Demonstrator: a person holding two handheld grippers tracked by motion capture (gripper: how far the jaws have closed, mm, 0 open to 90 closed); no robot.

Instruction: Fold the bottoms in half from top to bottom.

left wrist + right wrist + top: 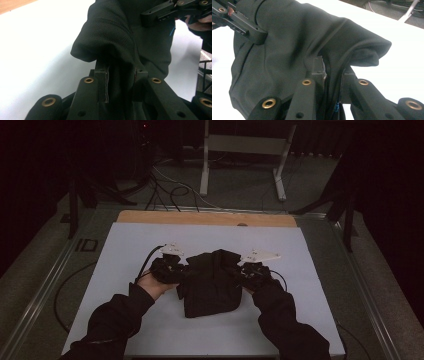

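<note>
White sheet-covered table [125,320] bore a crumpled black woven cloth garment [210,282] at its centre; left gripper [176,270] and right gripper [243,272] each clamped one side of its far edge.

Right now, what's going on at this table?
A person is working a black ribbed fabric garment on a white table sheet. The left gripper and the right gripper are each shut on a fold of the cloth at opposite sides, holding its upper part bunched and raised above the sheet.
</note>
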